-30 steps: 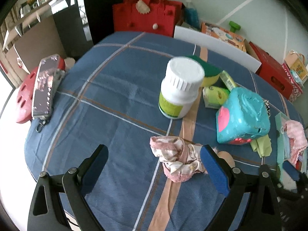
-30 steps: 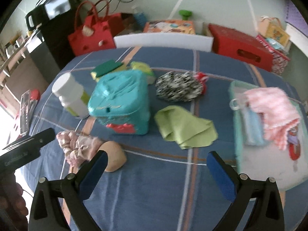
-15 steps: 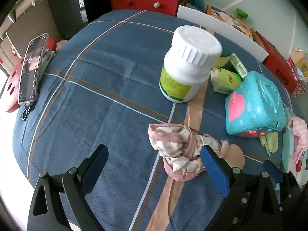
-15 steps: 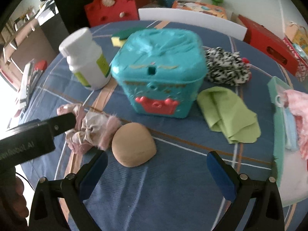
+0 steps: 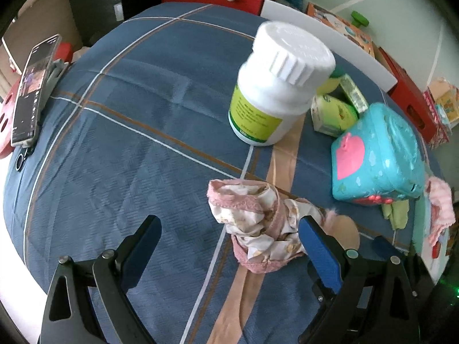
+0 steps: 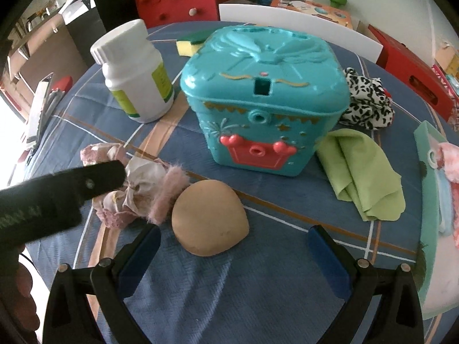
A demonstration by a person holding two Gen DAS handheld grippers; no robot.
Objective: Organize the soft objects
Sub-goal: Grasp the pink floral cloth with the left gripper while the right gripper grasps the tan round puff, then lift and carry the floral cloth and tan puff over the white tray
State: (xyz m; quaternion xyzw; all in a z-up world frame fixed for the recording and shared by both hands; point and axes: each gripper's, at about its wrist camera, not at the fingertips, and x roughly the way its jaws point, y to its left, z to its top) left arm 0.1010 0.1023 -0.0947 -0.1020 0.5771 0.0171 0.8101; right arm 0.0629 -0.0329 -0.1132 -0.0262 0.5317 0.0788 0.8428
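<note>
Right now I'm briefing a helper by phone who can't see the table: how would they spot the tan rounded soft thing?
Find the big turquoise toy box in the middle of the blue plaid tablecloth. Just in front of it, toward its left corner, lies the tan pad, beside a crumpled pink floral cloth. It is the only smooth, plain, dome-shaped item; its neighbours are wrinkled, patterned or fuzzy fabric.

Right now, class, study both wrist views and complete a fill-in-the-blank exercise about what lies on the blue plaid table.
1. The white bottle stands upright with its ____ cap on.
2. The tan pad lies directly in front of the open right gripper and beside the crumpled ____ cloth.
3. The folded ____ cloth lies to the right of the teal box.
4. The left gripper is ____.

Missing words: white; pink; green; open
</note>
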